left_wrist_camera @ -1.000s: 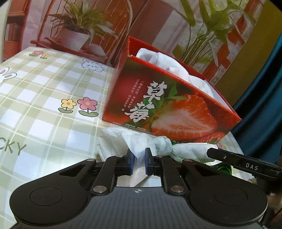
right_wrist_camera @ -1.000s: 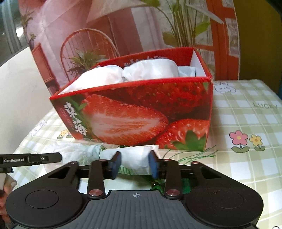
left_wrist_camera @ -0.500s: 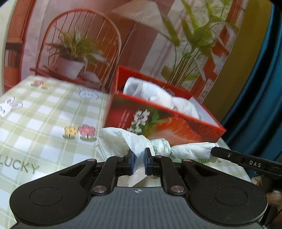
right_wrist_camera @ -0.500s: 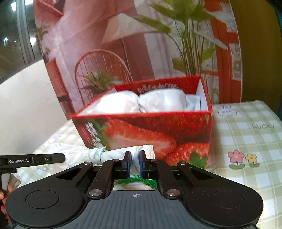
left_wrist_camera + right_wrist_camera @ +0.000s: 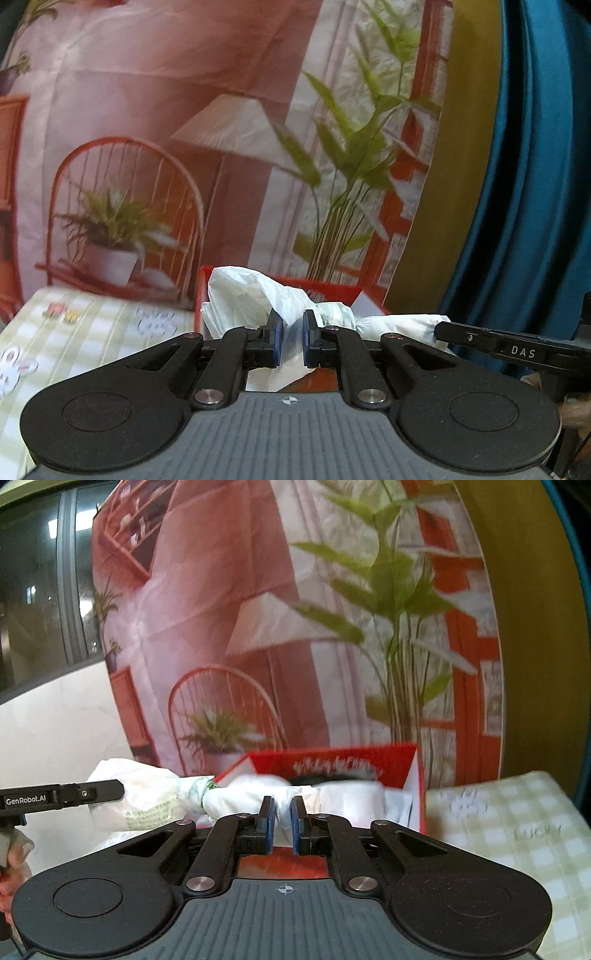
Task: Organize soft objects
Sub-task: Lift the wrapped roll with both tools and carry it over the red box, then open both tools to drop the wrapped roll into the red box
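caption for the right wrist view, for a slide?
Right gripper shut on one end of a knotted plastic bag, held before the red strawberry box.

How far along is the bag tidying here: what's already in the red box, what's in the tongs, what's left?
Done: white bundles already fill the red box. In hand: the left tongs and the right tongs are each shut on an end of one knotted plastic bag, which hangs between them at about the level of the box rim. Left: carrying it over the box and letting go. Whether more bags wait on the checked tablecloth cannot be seen.

Printed backdrop [image 5: 155,96] of chair, lamp, plants; teal curtain [image 5: 524,184] right; dark window [image 5: 33,602] left.
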`<state>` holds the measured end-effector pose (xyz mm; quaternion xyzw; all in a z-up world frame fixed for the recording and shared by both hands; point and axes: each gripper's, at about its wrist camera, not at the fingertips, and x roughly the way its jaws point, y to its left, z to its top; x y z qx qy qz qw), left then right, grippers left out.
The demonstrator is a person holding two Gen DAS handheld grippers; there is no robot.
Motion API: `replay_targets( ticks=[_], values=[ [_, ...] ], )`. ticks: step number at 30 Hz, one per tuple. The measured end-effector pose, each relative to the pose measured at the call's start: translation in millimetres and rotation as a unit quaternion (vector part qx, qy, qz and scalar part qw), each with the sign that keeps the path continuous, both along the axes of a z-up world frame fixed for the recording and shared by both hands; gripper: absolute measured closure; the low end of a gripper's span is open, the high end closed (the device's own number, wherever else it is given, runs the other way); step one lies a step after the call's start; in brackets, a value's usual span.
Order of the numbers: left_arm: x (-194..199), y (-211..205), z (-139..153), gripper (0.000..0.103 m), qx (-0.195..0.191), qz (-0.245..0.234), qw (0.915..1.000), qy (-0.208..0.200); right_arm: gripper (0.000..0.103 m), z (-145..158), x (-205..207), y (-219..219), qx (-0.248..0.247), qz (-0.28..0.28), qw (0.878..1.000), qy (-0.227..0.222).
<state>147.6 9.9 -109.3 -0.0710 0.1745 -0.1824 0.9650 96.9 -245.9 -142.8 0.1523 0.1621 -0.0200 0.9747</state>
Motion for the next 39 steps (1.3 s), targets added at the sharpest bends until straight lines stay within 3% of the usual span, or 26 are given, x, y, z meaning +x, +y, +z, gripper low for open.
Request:
replay_targets(
  ticks=[9,17,24,30,39],
  values=[
    [53,-23,5,0.091,0.014,-0.010,0.9999,0.000,0.095,9,34,-23,-0.012,-0.022,1.000,-0.012],
    [134,-35,-3,0.091,0.023,-0.012,0.9992,0.032,0.095,5,86,-50,-0.014,-0.054,0.998,0.002],
    [196,-46,-27,0.092,0.033,-0.011,0.9949,0.095,0.095,-7,148,-65,-0.043,-0.059,0.996,0.049],
    [229,-52,-54,0.091,0.061,-0.026,0.9829,0.172,0.095,-27,188,-70,-0.054,-0.039,0.991,0.120],
    [245,-49,-66,0.091,0.063,-0.027,0.9786,0.194,0.095,-42,217,-71,-0.050,-0.019,0.981,0.185]
  ],
)
